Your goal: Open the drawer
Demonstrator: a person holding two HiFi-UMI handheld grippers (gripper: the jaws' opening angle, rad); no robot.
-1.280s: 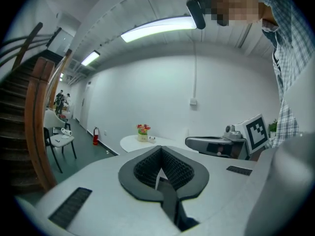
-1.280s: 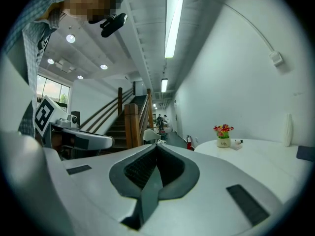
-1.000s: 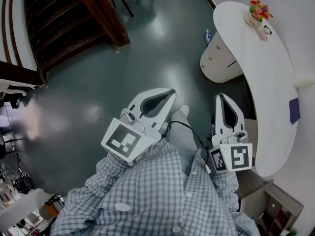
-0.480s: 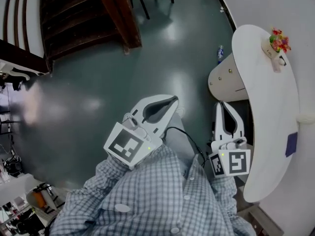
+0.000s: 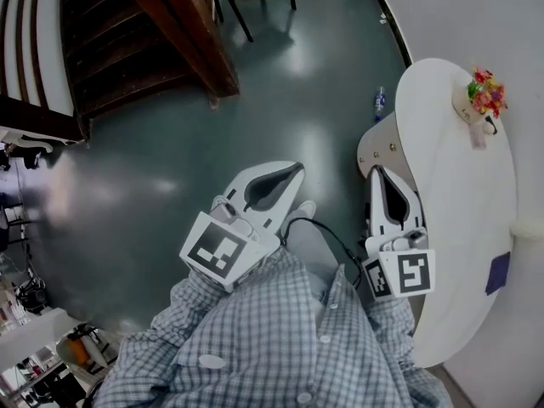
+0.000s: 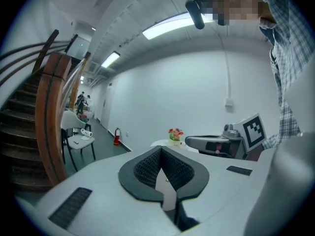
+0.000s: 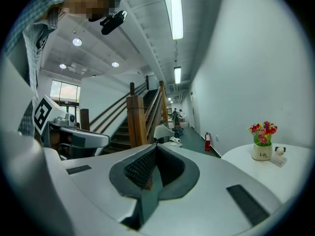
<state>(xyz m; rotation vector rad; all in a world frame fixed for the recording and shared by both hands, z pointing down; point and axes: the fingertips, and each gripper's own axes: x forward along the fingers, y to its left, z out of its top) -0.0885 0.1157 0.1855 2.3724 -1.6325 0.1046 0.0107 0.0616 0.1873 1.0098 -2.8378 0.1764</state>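
Both grippers are noted in front of a checked shirt, over a glossy grey-green floor. The left gripper is a smooth white shell with black ribbed pads. Its jaws are pressed together at the tips, with only a leaf-shaped hollow behind them and nothing held. The right gripper is of the same build, with its jaws likewise pressed together and nothing between them. The drawer cabinet is a rounded cream unit with small brass knobs. It is seen at 12 o'clock of the right gripper, just beyond its tips and tucked under a smooth white oval table top. No contact is observed. A small pot of flowers is recorded on the table top at 2 o'clock in the head view. A dark wooden staircase is recorded at 11 o'clock.
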